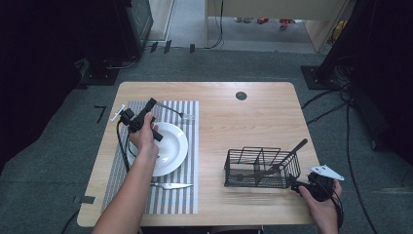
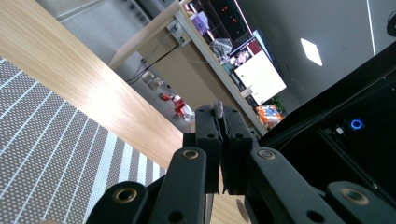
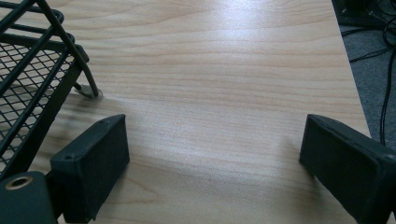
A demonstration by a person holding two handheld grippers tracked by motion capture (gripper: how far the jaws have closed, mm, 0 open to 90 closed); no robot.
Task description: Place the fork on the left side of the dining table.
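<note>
Fork [image 1: 171,110] handle sits pinched in the closed left gripper [image 1: 152,103], prongs reaching right over the striped mat [image 1: 185,195] beyond the plate [image 1: 178,148], while the right gripper [image 3: 212,158] rests wide open beside the wire basket [image 1: 234,170].

Two black jaws of the right gripper [image 3: 215,158] stand wide apart above a pale wooden table [image 3: 219,70], nothing between them. A black wire-mesh basket [image 3: 32,74] occupies the upper left, one foot resting on the wood just beyond the left jaw. Grey carpet with cables [image 3: 378,60] lies past the table's right edge.
</note>
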